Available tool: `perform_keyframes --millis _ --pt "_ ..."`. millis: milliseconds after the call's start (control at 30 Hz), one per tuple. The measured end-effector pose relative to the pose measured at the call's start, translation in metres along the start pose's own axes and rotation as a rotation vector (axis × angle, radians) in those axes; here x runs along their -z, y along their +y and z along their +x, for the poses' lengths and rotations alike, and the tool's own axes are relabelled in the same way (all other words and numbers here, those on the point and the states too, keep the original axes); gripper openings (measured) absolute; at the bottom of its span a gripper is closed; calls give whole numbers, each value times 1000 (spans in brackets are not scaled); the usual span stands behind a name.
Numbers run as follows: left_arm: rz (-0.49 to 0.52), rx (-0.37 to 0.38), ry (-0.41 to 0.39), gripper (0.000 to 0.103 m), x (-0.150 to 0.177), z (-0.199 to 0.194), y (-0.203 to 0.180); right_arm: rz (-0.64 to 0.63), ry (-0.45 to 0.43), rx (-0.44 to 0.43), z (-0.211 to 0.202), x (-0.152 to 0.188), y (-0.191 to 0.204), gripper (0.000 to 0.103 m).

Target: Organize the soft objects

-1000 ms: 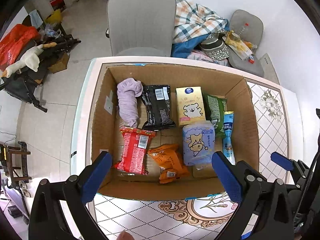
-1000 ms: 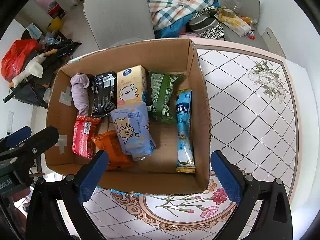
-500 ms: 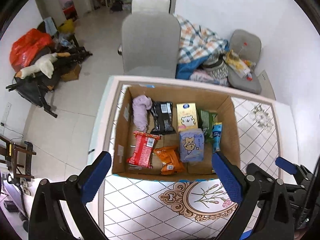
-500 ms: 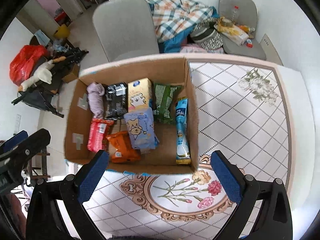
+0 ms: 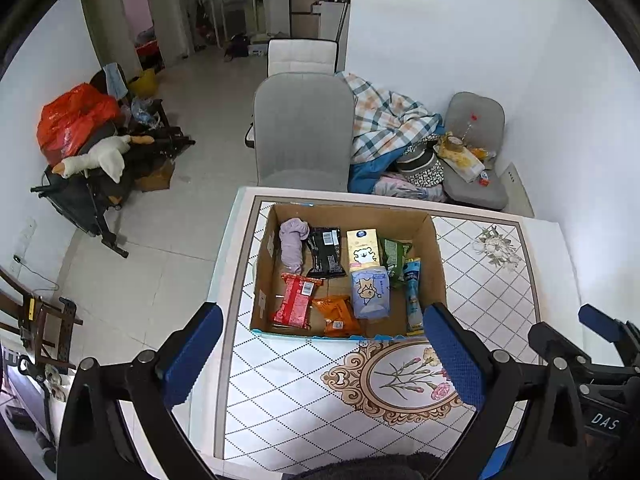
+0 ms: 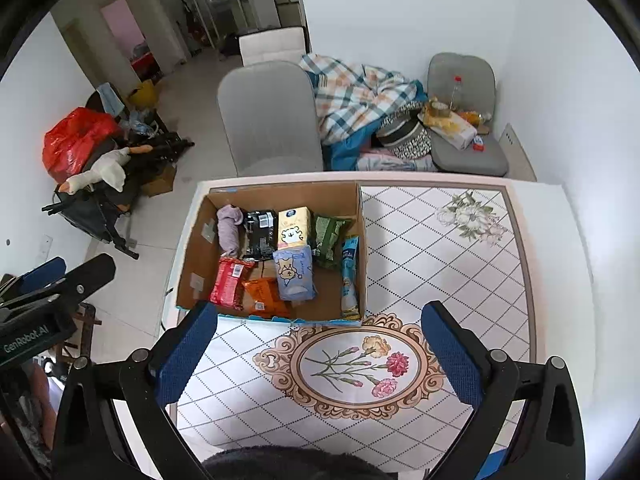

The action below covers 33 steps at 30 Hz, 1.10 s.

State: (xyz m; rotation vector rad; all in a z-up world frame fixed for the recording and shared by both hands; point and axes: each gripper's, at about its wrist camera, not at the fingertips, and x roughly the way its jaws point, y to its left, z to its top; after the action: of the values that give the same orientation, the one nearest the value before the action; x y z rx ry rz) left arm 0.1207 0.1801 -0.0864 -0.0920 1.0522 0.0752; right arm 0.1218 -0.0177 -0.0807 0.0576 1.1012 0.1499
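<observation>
Left wrist view: left gripper (image 5: 320,354) and right gripper (image 6: 320,352) both hang spread and empty above the table (image 5: 304,392). Cardboard box (image 5: 262,280) holds the lilac cloth (image 5: 293,244) in its far-left corner: light, floppy, best pinched mid-bundle.

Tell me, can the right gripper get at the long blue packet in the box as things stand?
Probably yes: the right gripper is open and empty, the cardboard box has no lid, and nothing covers the long blue packet by its right wall.

both the left gripper (image 5: 324,354) and right gripper (image 6: 320,350) hover high, jaws spread wide, empty.
</observation>
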Motion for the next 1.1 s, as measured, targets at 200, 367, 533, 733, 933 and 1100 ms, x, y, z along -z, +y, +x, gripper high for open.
perform_keyframes --millis 200,367,533,733,933,1100 --pt "0 -5 -15 103 7 -19 0 -3 -34 11 -30 4 1 103" --pt "10 -3 -21 103 12 -27 -3 8 -39 16 -41 6 -2 103" --pt "21 -1 -13 103 15 -27 -7 9 -39 17 -43 7 -3 103" --pt "22 3 -15 103 19 -29 -10 5 -40 27 -42 7 -2 103" --pt "16 3 -21 103 23 -33 -8 5 -49 38 -47 11 -7 103" --pt "19 4 -19 103 23 -33 -7 0 -46 42 -48 13 -7 103"
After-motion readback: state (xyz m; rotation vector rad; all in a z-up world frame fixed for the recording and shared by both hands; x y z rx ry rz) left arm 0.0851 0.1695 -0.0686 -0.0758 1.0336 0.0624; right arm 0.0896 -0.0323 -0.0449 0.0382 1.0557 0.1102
